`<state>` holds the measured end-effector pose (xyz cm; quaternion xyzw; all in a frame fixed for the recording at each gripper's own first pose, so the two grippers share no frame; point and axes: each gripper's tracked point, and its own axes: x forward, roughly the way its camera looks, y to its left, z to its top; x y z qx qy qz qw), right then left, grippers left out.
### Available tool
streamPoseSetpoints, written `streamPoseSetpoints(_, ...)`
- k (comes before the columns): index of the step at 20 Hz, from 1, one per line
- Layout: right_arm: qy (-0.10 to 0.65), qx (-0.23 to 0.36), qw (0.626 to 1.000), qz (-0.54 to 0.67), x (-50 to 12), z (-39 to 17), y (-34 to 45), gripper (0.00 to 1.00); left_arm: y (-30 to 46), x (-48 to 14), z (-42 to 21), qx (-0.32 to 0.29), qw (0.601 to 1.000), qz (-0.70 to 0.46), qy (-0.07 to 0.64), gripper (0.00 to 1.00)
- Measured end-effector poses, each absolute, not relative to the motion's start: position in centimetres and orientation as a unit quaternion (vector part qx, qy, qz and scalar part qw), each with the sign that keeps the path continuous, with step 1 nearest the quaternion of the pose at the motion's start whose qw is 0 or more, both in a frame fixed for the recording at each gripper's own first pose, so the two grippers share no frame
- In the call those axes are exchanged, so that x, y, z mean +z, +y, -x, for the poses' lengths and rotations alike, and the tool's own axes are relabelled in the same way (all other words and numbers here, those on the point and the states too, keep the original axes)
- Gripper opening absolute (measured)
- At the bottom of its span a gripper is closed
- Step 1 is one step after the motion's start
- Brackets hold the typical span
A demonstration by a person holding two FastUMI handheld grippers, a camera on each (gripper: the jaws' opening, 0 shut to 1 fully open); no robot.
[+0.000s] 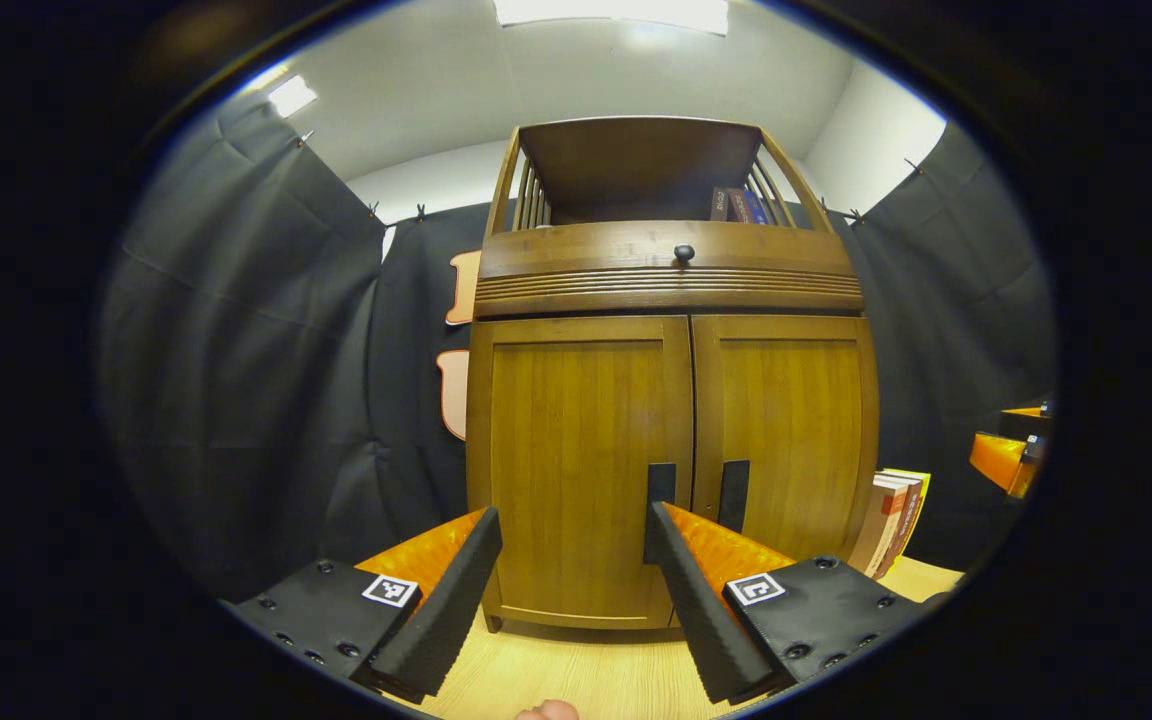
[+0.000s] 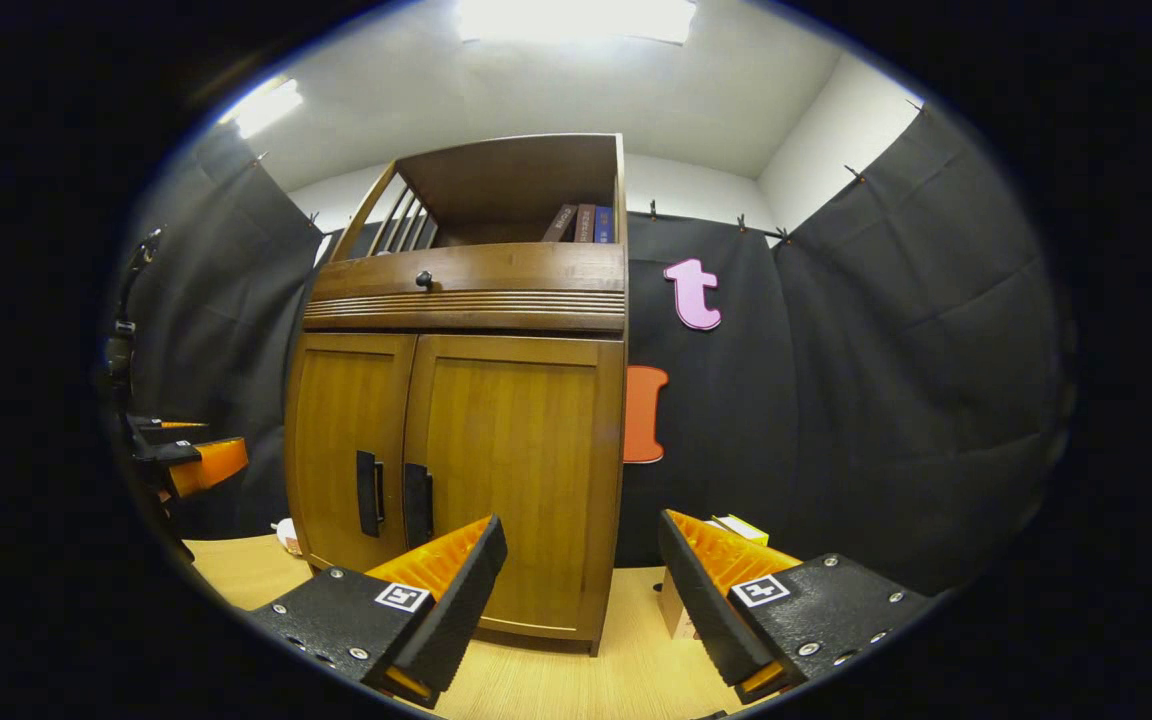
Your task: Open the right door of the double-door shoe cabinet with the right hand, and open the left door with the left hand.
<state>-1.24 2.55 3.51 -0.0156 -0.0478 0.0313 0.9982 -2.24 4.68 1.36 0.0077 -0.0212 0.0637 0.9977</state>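
The wooden shoe cabinet [image 1: 671, 400] stands on the pale table with both doors closed. Its left door [image 1: 581, 470] and right door [image 1: 786, 440] each carry a dark vertical handle near the centre seam: the left handle [image 1: 660, 485] and the right handle [image 1: 734, 493]. My left gripper [image 1: 574, 550] is open in front of the left door, a short way off. In the right gripper view the cabinet [image 2: 456, 440] sits left of centre, with the handles [image 2: 393, 495] side by side. My right gripper [image 2: 581, 560] is open, facing the cabinet's right edge. The left gripper [image 2: 191, 460] also shows far left.
A drawer with a round knob [image 1: 683, 253] and an open shelf holding books [image 1: 736, 205] top the cabinet. More books [image 1: 891, 520] lean at its right side, and a small box [image 2: 736, 530] lies there on the table. Black cloth walls surround the booth.
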Motion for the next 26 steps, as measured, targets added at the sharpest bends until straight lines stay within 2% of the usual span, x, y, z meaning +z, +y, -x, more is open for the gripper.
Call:
streamPoseSetpoints(2,-0.062,0.045,0.997,0.029,4.8,0.3,3.4,0.94,4.7,1.2,2.5,0.063,0.998,-0.007,-0.019,0.94)
streamPoseSetpoints(3,-0.068,0.053,0.996,0.036,5.4,-0.2,4.0,0.97,4.6,1.2,2.7,0.062,0.998,-0.007,-0.018,0.94)
streamPoseSetpoints(4,-0.073,0.062,0.995,0.041,5.8,-0.9,4.9,0.94,4.6,1.3,2.8,0.060,0.998,-0.008,-0.017,0.94)
streamPoseSetpoints(8,-0.081,0.117,0.989,0.037,6.9,-4.3,9.7,0.94,4.7,2.2,3.1,0.059,0.998,-0.018,-0.026,0.99)
streamPoseSetpoints(9,-0.081,0.128,0.988,0.031,7.0,-5.3,11.0,0.97,4.7,2.3,3.3,0.058,0.998,-0.019,-0.027,0.94)
streamPoseSetpoints(11,-0.078,0.150,0.985,0.016,6.8,-7.5,13.4,0.94,4.6,2.6,3.7,0.056,0.998,-0.019,-0.030,0.94)
streamPoseSetpoints(13,-0.066,0.162,0.984,0.011,5.6,-9.8,15.5,0.97,4.5,2.5,4.1,0.052,0.998,-0.019,-0.030,0.97)
streamPoseSetpoints(14,-0.059,0.166,0.984,0.015,4.9,-10.9,16.5,0.91,4.4,2.7,4.2,0.050,0.998,-0.019,-0.031,0.94)
streamPoseSetpoints(15,-0.053,0.169,0.984,0.020,4.4,-11.9,17.4,0.94,4.5,2.7,4.3,0.049,0.998,-0.020,-0.031,0.94)
streamPoseSetpoints(18,-0.025,0.185,0.982,0.028,1.4,-14.1,20.0,0.94,5.0,2.5,4.6,0.054,0.998,-0.020,-0.028,0.99)
streamPoseSetpoints(19,-0.016,0.188,0.982,0.031,0.4,-14.5,20.9,0.94,5.1,2.3,4.8,0.055,0.998,-0.016,-0.026,0.94)
streamPoseSetpoints(20,-0.010,0.190,0.981,0.035,-0.4,-15.0,21.7,0.94,5.3,2.1,4.9,0.056,0.998,-0.012,-0.023,0.97)
streamPoseSetpoints(22,-0.002,0.187,0.981,0.049,-1.7,-16.2,23.1,0.94,5.8,1.8,5.0,0.060,0.998,-0.010,-0.020,0.94)
streamPoseSetpoints(23,0.003,0.185,0.981,0.052,-2.4,-16.6,23.6,0.98,6.1,1.7,5.0,0.063,0.998,-0.009,-0.019,0.94)
streamPoseSetpoints(26,0.028,0.172,0.984,0.040,-4.6,-18.6,24.5,0.96,6.5,1.3,5.4,0.069,0.998,-0.001,-0.015,0.94)
